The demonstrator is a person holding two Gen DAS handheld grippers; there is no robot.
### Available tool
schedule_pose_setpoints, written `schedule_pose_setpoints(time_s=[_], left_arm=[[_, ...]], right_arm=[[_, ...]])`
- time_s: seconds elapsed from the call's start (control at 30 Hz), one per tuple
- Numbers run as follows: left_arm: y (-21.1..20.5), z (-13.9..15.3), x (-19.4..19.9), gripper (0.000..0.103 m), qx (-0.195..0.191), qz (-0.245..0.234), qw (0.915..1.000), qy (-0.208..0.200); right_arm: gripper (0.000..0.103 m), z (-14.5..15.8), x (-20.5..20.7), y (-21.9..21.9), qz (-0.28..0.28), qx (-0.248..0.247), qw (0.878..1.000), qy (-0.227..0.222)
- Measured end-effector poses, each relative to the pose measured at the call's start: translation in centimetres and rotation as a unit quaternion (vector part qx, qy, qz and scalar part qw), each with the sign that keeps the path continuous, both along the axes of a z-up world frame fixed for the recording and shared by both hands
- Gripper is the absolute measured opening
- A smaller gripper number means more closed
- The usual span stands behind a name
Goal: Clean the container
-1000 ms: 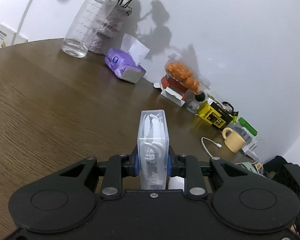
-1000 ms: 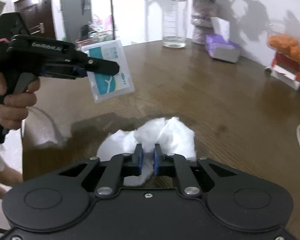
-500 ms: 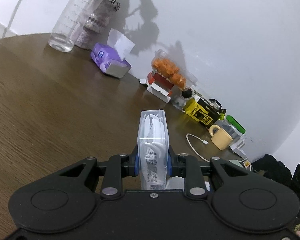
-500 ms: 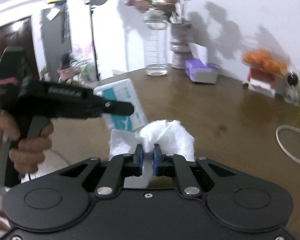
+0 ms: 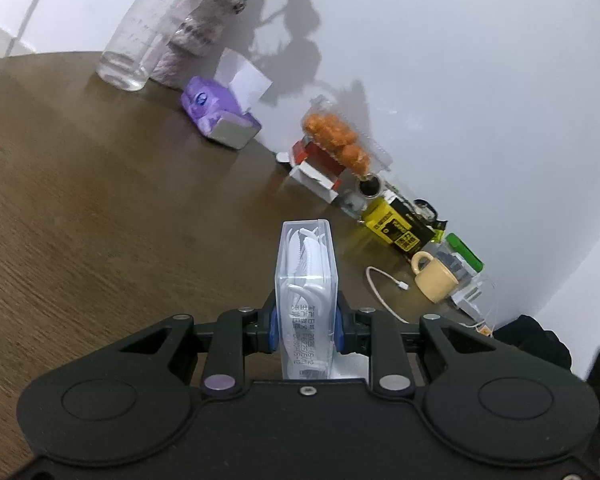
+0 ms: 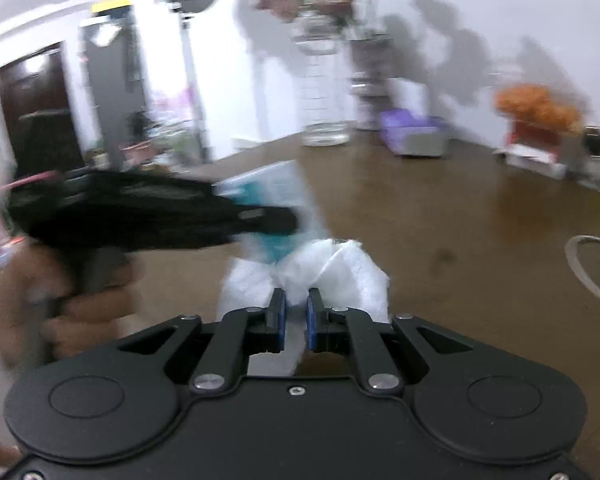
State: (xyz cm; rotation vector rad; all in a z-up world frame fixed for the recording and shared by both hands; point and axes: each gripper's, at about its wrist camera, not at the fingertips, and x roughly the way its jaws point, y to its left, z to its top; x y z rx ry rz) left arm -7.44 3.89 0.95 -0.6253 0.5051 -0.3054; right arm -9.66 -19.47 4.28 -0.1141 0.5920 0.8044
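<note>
My left gripper is shut on a clear plastic container of white floss picks and holds it edge-on above the wooden table. In the right wrist view the same container shows its teal label, held in the left gripper's black fingers. My right gripper is shut on a crumpled white tissue. The tissue sits just below and in front of the container, close to touching it. The right wrist view is motion-blurred.
Along the wall stand a clear water bottle, a flower vase, a purple tissue pack, a box of orange fruit, a yellow box and a yellow mug. A white cable lies on the table.
The right gripper with the tissue has risen and closed in on the container, from well below it to right beside it. The left gripper has turned and lifted slightly, still gripping.
</note>
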Motion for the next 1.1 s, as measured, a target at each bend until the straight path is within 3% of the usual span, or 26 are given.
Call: schedule_pose_setpoints(time_s=[0.1, 0.2, 0.27, 0.3, 0.33, 0.4, 0.57, 0.63, 0.77, 0.87, 0.9, 0.93, 1.0, 1.1], left_arm=[[0.0, -0.2, 0.2, 0.025, 0.004, -0.002, 1.0000, 0.007], [0.0, -0.1, 0.2, 0.025, 0.012, -0.006, 0.9999, 0.009], [0.0, -0.1, 0.2, 0.025, 0.018, -0.008, 0.9998, 0.010], [0.0, -0.1, 0.2, 0.025, 0.020, -0.009, 0.9997, 0.010], [0.0, -0.1, 0.2, 0.025, 0.023, -0.011, 0.9996, 0.011], [-0.1, 0.0, 0.0, 0.025, 0.031, -0.015, 0.9994, 0.010], [-0.3, -0.1, -0.1, 0.025, 0.041, -0.021, 0.9989, 0.011], [-0.5, -0.1, 0.0, 0.025, 0.040, -0.021, 0.9989, 0.013], [-0.6, -0.1, -0.1, 0.025, 0.043, -0.025, 0.9987, 0.009], [-0.7, -0.3, 0.0, 0.025, 0.046, -0.025, 0.9986, 0.011], [-1.0, -0.3, 0.0, 0.025, 0.050, -0.026, 0.9984, 0.010], [-1.2, -0.4, 0.0, 0.025, 0.053, -0.026, 0.9982, 0.010], [-1.7, -0.3, -0.2, 0.025, 0.055, -0.025, 0.9982, 0.004], [-2.1, -0.2, -0.1, 0.025, 0.044, -0.018, 0.9988, -0.006]], right_arm=[[0.010, -0.7, -0.9, 0.5, 0.002, -0.029, 1.000, -0.004], [0.010, -1.1, 0.0, -1.2, -0.048, -0.027, 0.998, 0.005], [0.016, -0.8, 0.6, -2.0, -0.066, -0.022, 0.998, -0.001], [0.021, -0.7, 0.7, -2.1, -0.069, -0.025, 0.997, -0.006], [0.041, -0.7, 1.0, -2.0, -0.064, -0.034, 0.997, -0.006], [0.056, -1.0, 1.1, -1.6, -0.048, -0.058, 0.997, -0.002], [0.056, -1.0, 1.6, -1.1, -0.021, -0.068, 0.997, -0.022], [0.062, -1.3, 2.5, -0.5, -0.008, -0.067, 0.997, -0.021], [0.067, -3.6, 5.4, 0.6, -0.030, -0.079, 0.996, 0.041], [0.037, -3.7, 4.5, 0.9, 0.005, -0.072, 0.997, 0.031], [0.022, -3.7, 4.5, 0.8, -0.006, -0.077, 0.997, 0.025], [0.016, -3.6, 4.8, 0.5, -0.029, -0.076, 0.996, 0.028], [0.014, -3.1, 5.6, -0.3, -0.097, -0.077, 0.992, 0.017], [0.014, -1.1, 5.0, -1.3, -0.078, 0.026, 0.996, 0.025]])
